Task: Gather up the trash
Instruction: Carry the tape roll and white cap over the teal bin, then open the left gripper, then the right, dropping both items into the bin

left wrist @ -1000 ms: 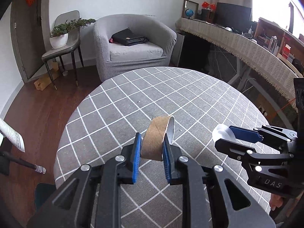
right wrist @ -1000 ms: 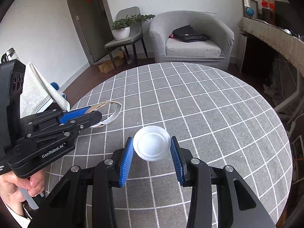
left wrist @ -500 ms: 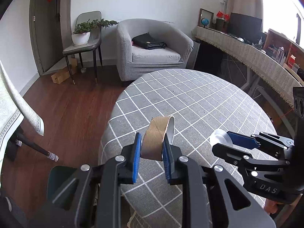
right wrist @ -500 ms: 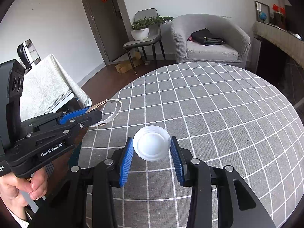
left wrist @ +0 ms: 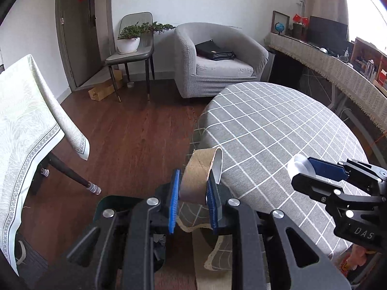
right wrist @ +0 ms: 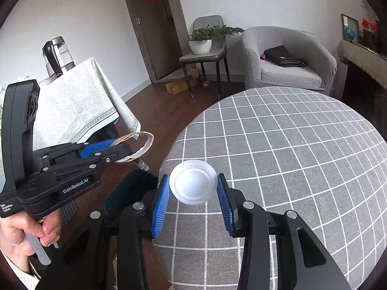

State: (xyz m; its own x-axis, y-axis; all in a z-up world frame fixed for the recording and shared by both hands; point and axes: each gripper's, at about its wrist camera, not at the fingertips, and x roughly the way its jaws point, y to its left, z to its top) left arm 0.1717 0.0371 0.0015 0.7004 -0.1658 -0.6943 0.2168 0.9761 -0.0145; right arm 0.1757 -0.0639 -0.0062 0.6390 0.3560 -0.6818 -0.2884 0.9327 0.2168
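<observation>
My left gripper (left wrist: 192, 188) is shut on a flattened brown cardboard ring (left wrist: 197, 174), held past the left edge of the round table (left wrist: 278, 130). It also shows in the right wrist view (right wrist: 113, 148) with the ring (right wrist: 142, 142). My right gripper (right wrist: 193, 193) is shut on a white plastic lid (right wrist: 193, 184) above the table's left edge (right wrist: 290, 145); it also shows in the left wrist view (left wrist: 304, 171) with the lid (left wrist: 298, 165). A dark teal bin (right wrist: 128, 188) stands on the floor below both grippers, its rim (left wrist: 106, 201) partly hidden.
A side table under a pale cloth (right wrist: 72, 101) with a kettle (right wrist: 56, 55) stands at the left. A grey armchair (left wrist: 217, 60) with a black bag, a chair with a potted plant (left wrist: 131, 43) and a cardboard box (left wrist: 104, 89) stand at the back. A long desk (left wrist: 338, 67) runs along the right.
Both grippers have moved left with their loads, from over the table to its left edge. The floor, side table and teal bin have come into view.
</observation>
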